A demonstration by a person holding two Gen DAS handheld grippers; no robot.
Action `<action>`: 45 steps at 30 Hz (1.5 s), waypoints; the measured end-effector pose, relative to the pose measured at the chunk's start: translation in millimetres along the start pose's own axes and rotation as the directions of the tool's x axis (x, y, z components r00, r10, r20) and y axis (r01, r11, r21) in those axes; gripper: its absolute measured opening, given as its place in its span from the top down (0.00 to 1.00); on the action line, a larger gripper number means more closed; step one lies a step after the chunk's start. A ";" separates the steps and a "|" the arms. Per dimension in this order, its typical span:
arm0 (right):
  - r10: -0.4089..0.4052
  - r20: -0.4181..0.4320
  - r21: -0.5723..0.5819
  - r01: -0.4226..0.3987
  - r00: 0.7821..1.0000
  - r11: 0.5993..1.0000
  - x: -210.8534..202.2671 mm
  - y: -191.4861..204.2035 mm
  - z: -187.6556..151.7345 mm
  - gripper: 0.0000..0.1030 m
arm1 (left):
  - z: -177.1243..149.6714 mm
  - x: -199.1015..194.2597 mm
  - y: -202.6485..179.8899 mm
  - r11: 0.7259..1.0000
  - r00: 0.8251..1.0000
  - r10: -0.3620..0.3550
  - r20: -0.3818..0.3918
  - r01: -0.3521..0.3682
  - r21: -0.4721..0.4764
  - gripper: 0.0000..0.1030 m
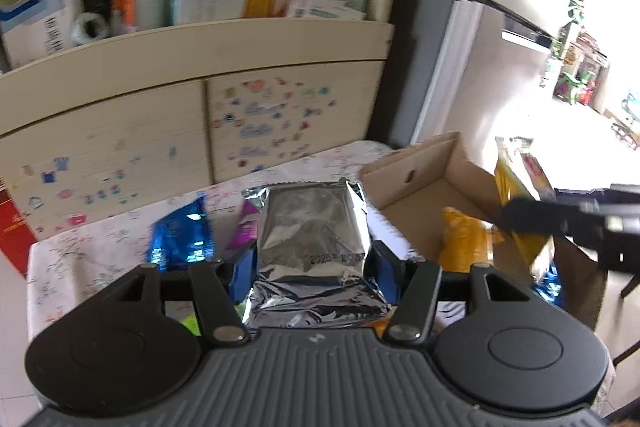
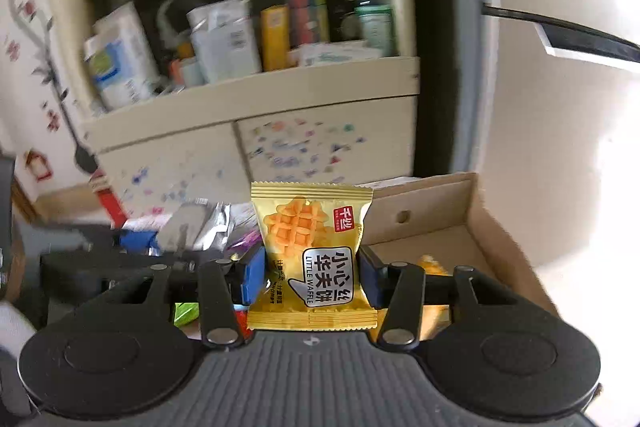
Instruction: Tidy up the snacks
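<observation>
Two grippers: the left gripper (image 1: 314, 269) has one silver packet (image 1: 316, 247) between its fingers, and the right gripper (image 2: 311, 277) has one yellow waffle packet (image 2: 312, 259). One cardboard box (image 1: 424, 163) stands on the bench (image 1: 100, 247), with at least one orange packet (image 1: 460, 239) inside. On the bench lie one blue packet (image 1: 182, 231) and one purple packet (image 1: 246, 227).

- The snack pack (image 1: 316, 251) in the left view is shiny silver.
- The waffle pack (image 2: 312, 259) in the right view is yellow, with an orange waffle picture and a small red label.
- The gripper pads (image 2: 252, 277) are blue.
- The box (image 1: 448, 163) on the right is plain brown.
- The tablecloth (image 1: 80, 259) is white with little flowers.
- The far cupboard doors (image 1: 280, 119) are cream with many colourful stickers.
</observation>
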State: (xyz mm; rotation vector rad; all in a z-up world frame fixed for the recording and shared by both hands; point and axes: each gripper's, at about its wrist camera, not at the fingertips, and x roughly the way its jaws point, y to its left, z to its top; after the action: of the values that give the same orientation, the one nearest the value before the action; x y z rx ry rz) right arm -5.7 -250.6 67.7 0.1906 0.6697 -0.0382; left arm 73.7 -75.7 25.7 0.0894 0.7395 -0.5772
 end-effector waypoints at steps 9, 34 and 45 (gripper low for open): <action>-0.111 0.005 0.171 0.109 0.994 0.979 -7.9 -42.9 3.2 0.47 | 2.4 15.8 -44.5 0.994 0.994 -0.106 -0.003 0.106 0.010 0.43; -0.157 -0.076 0.434 0.175 0.985 0.884 -4.9 -95.6 -13.5 0.27 | -17.4 19.1 -63.2 0.955 0.978 -0.196 -0.065 0.205 0.213 0.20; -0.121 -0.103 0.429 0.154 0.987 0.890 5.2 -85.7 -15.5 0.25 | -68.8 30.7 -79.9 0.874 0.946 -0.232 -0.228 0.305 0.377 0.20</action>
State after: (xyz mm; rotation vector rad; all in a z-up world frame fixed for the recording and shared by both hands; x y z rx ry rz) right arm -19.4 -331.8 38.6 0.5808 0.7417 -0.3221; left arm 7.9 -138.3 -35.9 0.4360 0.7994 -0.9997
